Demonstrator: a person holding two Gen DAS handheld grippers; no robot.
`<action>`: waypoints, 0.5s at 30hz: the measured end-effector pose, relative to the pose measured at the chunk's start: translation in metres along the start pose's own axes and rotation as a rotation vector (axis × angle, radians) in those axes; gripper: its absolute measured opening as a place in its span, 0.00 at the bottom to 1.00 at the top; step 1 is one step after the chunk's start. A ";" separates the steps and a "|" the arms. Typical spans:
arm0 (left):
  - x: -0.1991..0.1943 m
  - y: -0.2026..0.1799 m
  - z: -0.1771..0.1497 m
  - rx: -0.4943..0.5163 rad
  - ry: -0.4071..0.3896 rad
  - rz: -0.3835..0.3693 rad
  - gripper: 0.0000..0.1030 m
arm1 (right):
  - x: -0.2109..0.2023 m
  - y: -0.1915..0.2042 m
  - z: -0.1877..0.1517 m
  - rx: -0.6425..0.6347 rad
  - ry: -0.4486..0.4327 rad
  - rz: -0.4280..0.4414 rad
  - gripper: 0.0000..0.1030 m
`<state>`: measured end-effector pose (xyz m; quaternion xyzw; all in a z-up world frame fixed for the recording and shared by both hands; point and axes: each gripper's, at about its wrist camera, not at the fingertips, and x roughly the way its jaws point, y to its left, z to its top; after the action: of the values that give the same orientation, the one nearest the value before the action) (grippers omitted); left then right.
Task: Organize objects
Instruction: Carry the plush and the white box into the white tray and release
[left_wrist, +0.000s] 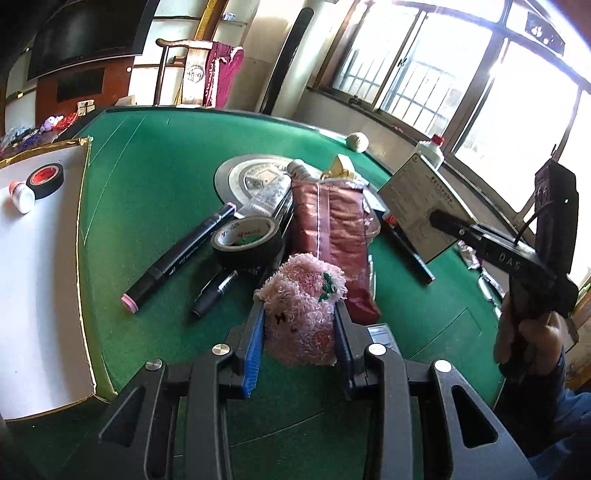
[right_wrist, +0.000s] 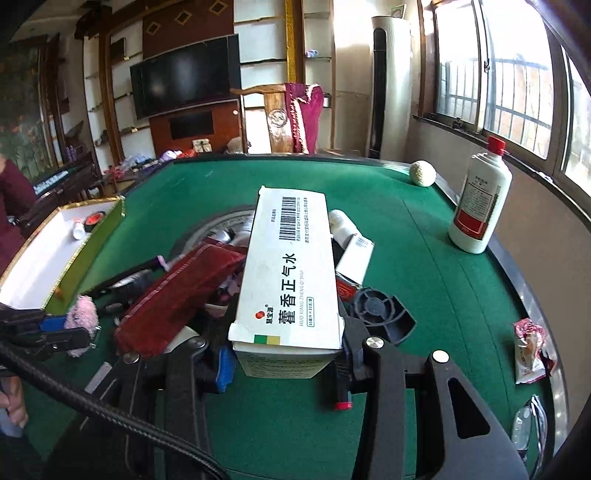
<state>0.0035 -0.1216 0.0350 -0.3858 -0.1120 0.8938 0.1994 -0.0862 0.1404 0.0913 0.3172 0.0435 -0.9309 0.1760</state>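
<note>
On the green worktop (left_wrist: 147, 155) there is a pile of small things in the middle. The left tongs (left_wrist: 300, 325) are pinching a fluffy pink toy (left_wrist: 303, 314) between their two blue pads, at the near end of the pile. Just past the toy lies a long red pouch (left_wrist: 332, 229), pointing away to the far side. To the left of the pouch sits a roll of black tape (left_wrist: 246, 240), and left of that lies a marker (left_wrist: 177, 254) with pink ends. A smaller black pen (left_wrist: 214, 293) lies near the marker, closer in. A round grey disc (left_wrist: 251, 173) sits under the far part of the pile.

At the far left stands a white tray (left_wrist: 40, 280) with a gold rim. In it are a second tape roll (left_wrist: 45, 176) with a red middle and a small white bottle (left_wrist: 22, 195), touching each other.

The right tongs (right_wrist: 286, 363) are pinching a long white medicine box (right_wrist: 290, 273) by its near end, and the box sticks out over the pile. Over on the right, by the edge, stands a big white bottle (right_wrist: 480, 206) with a red cap. A pale ball (right_wrist: 423, 173) rests at the far edge. A snack packet (right_wrist: 530, 350) lies at the near right.
</note>
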 end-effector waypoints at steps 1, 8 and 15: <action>-0.002 0.001 0.001 -0.005 -0.008 -0.011 0.29 | -0.001 0.002 0.000 0.001 -0.001 0.004 0.40; -0.014 0.005 0.006 -0.041 -0.053 -0.039 0.29 | 0.002 0.027 0.007 0.015 0.038 0.108 0.40; -0.042 0.017 0.013 -0.066 -0.112 -0.051 0.29 | 0.001 0.073 0.023 -0.054 0.073 0.192 0.40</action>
<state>0.0151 -0.1555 0.0648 -0.3385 -0.1622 0.9044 0.2027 -0.0746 0.0670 0.1114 0.3487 0.0446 -0.8961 0.2711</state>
